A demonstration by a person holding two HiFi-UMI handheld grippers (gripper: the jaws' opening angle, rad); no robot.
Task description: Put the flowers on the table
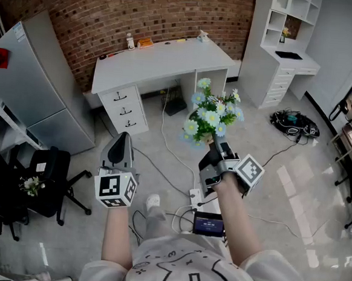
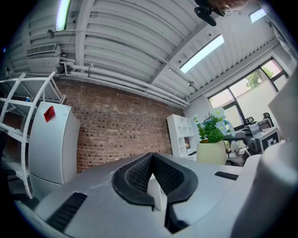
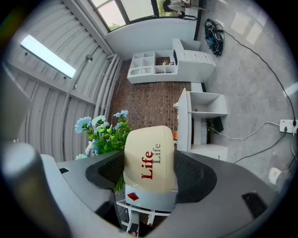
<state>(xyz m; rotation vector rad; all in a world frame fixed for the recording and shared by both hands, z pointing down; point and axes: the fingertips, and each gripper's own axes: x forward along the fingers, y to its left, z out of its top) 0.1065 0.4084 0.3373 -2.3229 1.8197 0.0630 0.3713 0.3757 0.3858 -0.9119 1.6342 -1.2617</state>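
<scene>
Flowers held up in your right gripper
Its jaws stand wide, pressed on both sides of the cream pot of flowers. Your left gripper is closed on nothing. The flowers hang above the floor, well apart from the white table.

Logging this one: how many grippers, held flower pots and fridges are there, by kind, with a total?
Grippers: 2, the left gripper and the right gripper
Flower pot: 1, between the right gripper's jaws
Fridge: 1
Total: 4
</scene>
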